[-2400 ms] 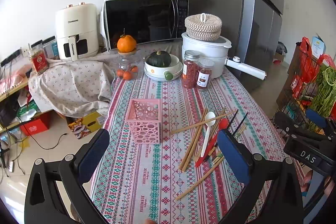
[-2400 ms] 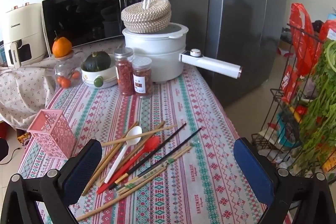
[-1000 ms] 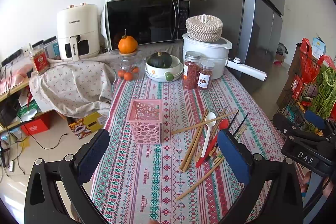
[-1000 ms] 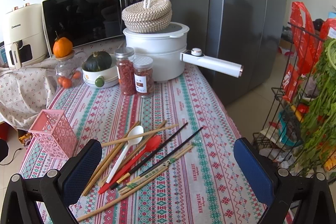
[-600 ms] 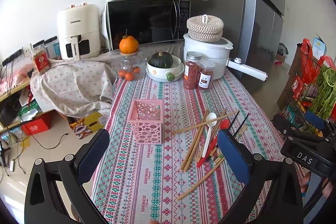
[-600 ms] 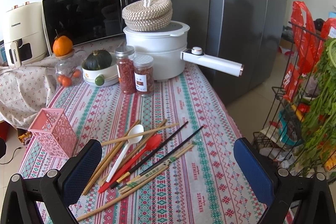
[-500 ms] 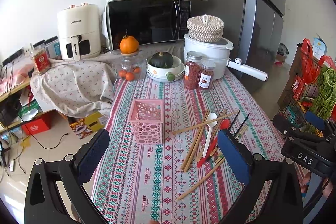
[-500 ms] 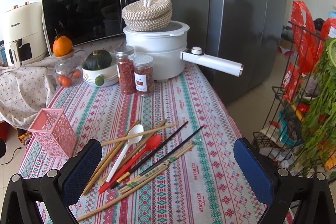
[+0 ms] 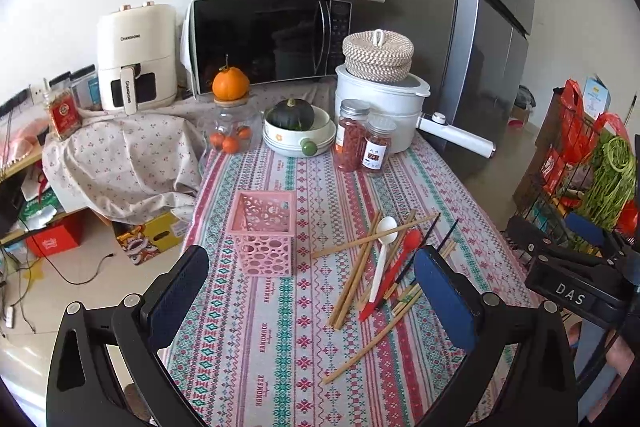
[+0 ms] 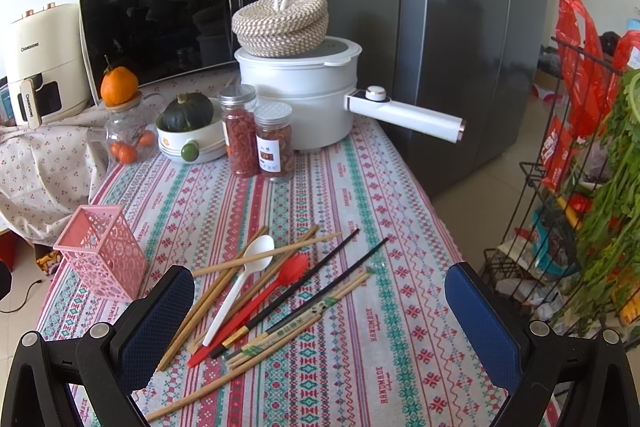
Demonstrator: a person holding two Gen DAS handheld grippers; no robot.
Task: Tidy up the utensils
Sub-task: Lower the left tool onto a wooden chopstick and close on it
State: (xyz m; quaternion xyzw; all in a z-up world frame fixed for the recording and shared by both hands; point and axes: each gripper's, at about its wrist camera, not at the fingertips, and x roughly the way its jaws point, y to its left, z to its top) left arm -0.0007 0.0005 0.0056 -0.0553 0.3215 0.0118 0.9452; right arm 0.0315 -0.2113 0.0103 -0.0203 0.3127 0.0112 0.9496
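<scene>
Both the left gripper (image 9: 308,291) and right gripper (image 10: 320,311) hover wide open and empty over the patterned tablecloth (image 10: 360,195), where wooden chopsticks (image 10: 224,291), a white spoon (image 10: 240,287) and a red spoon (image 10: 264,303) lie heaped beside the pink perforated basket (image 9: 265,233), their near ends partly hidden behind the blue pads (image 10: 156,323).

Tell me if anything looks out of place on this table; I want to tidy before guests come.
Yes. Chopsticks, a white spoon and a red spoon lie crisscrossed in a loose pile on the tablecloth, while the pink holder beside them stands upright and looks empty. Nothing appears spilled or broken.
</scene>
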